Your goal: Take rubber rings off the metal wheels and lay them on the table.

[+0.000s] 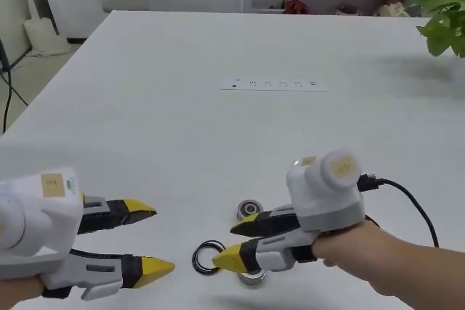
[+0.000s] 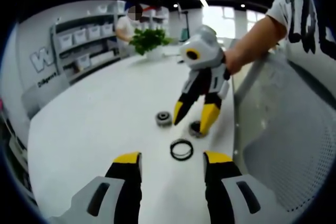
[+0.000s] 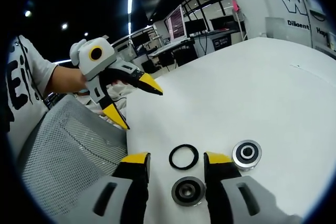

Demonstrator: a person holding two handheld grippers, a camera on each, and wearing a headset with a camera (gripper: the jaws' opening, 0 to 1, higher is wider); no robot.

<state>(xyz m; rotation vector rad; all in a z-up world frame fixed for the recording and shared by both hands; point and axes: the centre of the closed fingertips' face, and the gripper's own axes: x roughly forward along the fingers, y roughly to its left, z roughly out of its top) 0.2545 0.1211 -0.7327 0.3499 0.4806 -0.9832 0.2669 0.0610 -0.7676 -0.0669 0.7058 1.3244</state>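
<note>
White desk [image 1: 218, 128], mostly bare, in an office/lab space, with shelving [image 2: 84, 40] and bins along the wall in the left gripper view. Landmark is the loose black rubber ring [image 1: 195, 258], flat on the desk near the person's edge.

- Left tool [image 1: 161, 239]: left of the ring, jaws spread wide, nothing between them. In its own view the ring sits just ahead of the yellow tips, in line with the gap, not touched.
- Right tool [image 1: 227, 243]: right of the ring, jaws spread, nothing pinched. Its lower yellow tip overlaps the ring's right side in the head view; can't tell whether it touches or hovers above.
- Near metal wheel [image 3: 188, 191]: just on the person's side of the ring, lying flat. In the right gripper view it sits between that tool's two jaws, close to their base, with the ring just past the tips.
- Far metal wheel [image 1: 249, 208]: beyond the ring and slightly right, apart from it, also flat.
- Both wheels show a dark band around a metal hub. They're too small to say whether that's rubber or just the groove.
- Power strip [image 1: 272, 83]: well beyond the ring, mid-desk, white, flat.
- Potted plant [image 1: 445, 16]: far beyond and right of the ring.
- Grey mesh chair [image 3: 68, 150]: on the person's side of the ring, off the desk edge.
- Hand [image 1: 356, 252] wraps the right tool's grip, with a black cable [image 1: 414, 205] trailing behind it.
</note>
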